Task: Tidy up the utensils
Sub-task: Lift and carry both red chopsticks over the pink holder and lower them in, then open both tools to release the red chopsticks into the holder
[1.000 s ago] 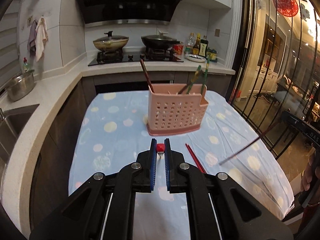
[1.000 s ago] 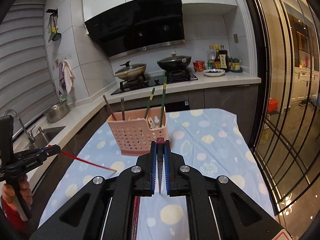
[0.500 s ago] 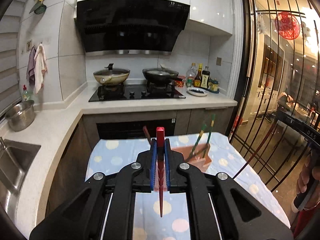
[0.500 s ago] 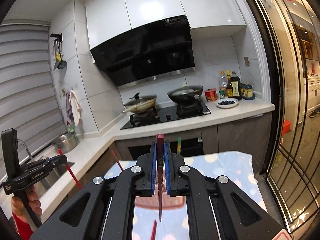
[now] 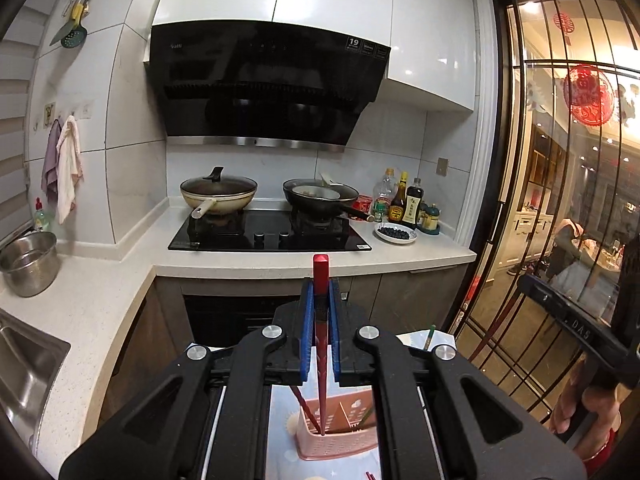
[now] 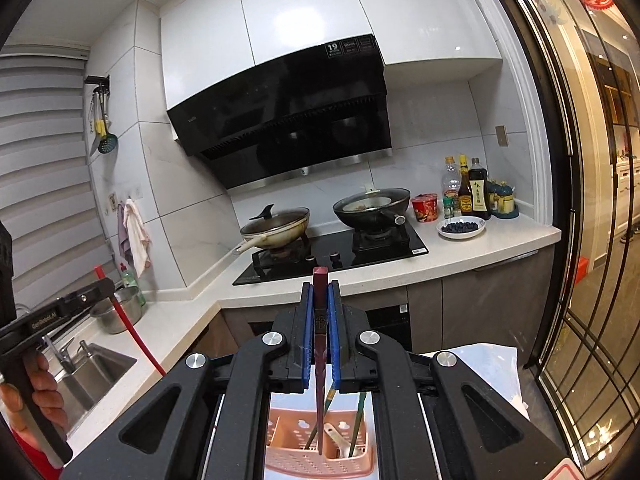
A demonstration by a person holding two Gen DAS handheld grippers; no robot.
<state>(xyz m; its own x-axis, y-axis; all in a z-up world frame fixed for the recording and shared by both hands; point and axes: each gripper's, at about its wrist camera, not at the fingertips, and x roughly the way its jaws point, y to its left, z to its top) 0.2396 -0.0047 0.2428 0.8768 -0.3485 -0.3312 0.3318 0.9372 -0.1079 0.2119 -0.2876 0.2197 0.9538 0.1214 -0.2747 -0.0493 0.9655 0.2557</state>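
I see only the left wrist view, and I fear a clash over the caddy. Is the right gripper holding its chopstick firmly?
Observer: Yes. The right gripper is shut on a dark chopstick, upright, tip down.
Operator: Where is its tip?
Observer: Just above the caddy, beside the green chopsticks.
Operator: Is anything else inside?
Observer: A white spoon lies among them.

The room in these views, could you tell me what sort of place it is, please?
A home kitchen: a hob with two pans under a hood, a sink, and sauce bottles.
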